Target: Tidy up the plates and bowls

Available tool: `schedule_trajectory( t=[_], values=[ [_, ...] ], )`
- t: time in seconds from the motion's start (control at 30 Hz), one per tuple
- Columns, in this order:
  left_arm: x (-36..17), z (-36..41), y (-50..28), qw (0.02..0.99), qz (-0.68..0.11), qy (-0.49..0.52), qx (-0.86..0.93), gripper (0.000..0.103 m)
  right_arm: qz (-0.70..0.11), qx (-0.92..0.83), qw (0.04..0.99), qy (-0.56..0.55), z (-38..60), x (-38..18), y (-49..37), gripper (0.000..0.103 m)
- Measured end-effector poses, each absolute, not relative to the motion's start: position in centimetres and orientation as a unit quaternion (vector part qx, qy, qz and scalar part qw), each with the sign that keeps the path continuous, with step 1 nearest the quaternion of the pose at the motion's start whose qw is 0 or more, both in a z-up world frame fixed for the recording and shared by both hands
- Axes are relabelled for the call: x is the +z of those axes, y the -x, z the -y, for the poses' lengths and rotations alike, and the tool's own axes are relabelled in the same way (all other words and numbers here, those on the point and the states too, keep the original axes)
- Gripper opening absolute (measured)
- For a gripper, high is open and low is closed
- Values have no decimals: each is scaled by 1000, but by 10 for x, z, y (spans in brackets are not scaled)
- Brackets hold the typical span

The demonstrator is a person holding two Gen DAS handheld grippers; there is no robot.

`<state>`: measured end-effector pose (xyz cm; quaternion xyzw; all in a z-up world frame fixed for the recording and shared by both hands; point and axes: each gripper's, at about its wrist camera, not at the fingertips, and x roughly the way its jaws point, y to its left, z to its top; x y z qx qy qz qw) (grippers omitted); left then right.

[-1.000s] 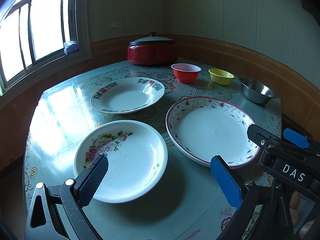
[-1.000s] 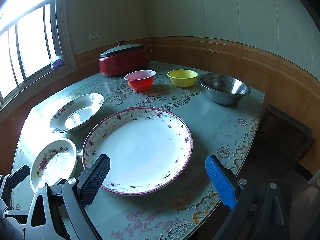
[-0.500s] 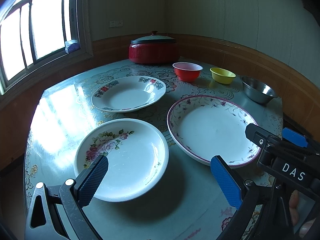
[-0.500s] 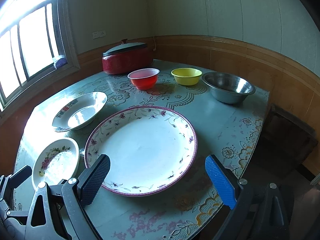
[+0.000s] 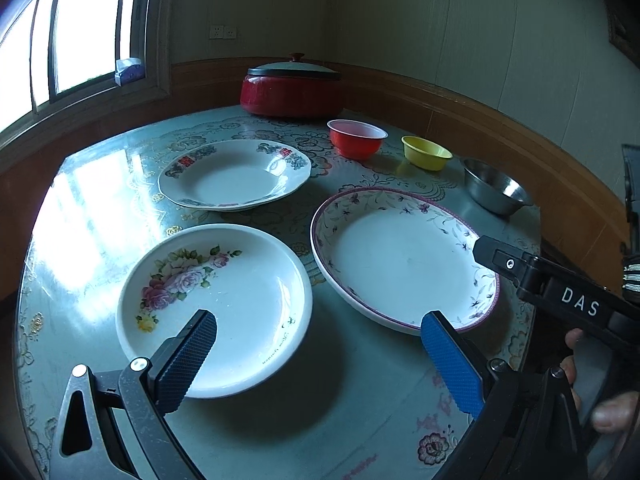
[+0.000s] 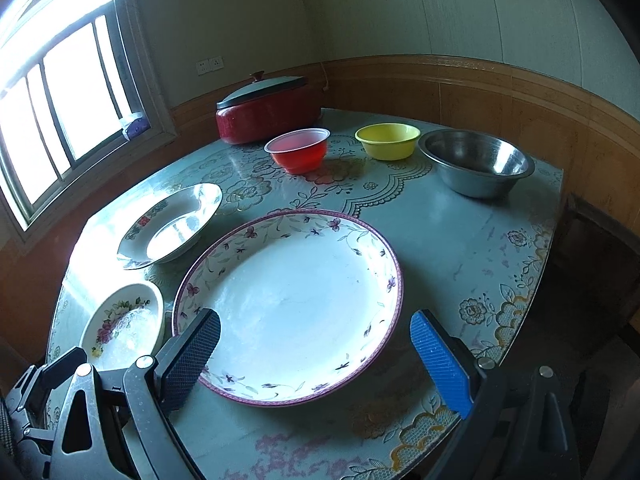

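Purple-rimmed plate (image 6: 292,304) lies just beside the rose plate (image 5: 224,312); left gripper (image 5: 320,364) and right gripper (image 6: 316,360) hover over them, spread, empty.

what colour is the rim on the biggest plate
Purple, with small flower sprigs inside it on the biggest plate; clearest in the right wrist view.

It was a home dining corner. A round table (image 6: 460,240) under a floral plastic cover stood by a barred window (image 6: 52,120), with wood wainscot (image 6: 500,96) along the pale walls. A red lidded cooking pot (image 5: 290,90) sat at the far side, below wall sockets (image 5: 223,32).
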<state>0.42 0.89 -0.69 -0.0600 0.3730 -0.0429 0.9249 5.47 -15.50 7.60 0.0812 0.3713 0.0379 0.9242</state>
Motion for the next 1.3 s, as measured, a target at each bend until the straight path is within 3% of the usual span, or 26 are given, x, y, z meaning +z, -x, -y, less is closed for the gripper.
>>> schedule_trajectory(
  t=[0.23,0.53,0.63,0.7,0.8,0.97,1.07,1.17,1.3],
  values=[
    [-9,-16,-12,914,-397,76,-26,103,-382,67,918,-86,189,78,-96,98],
    [1,-2,-15,911,-398,89,-69,103,-464,150,866,-107,221,46,-187,98],
    [1,6,-17,910,-405,69,-57,103,-480,185,853,-81,214,37,-207,93],
    [-1,10,-19,906,-414,69,-52,102,-488,210,845,-60,206,33,-218,80],
    [-5,14,-20,901,-422,82,-49,95,-503,246,828,-29,194,24,-233,63],
    [-12,27,-20,898,-423,114,-46,75,-510,299,806,9,180,19,-247,37],
    [-18,36,-19,894,-430,124,-33,62,-511,333,792,37,171,19,-248,34],
    [-28,41,-16,887,-438,145,-16,40,-507,347,787,66,166,18,-248,34],
    [-32,44,-11,888,-423,183,3,36,-505,370,776,80,170,18,-241,34]
  ],
)
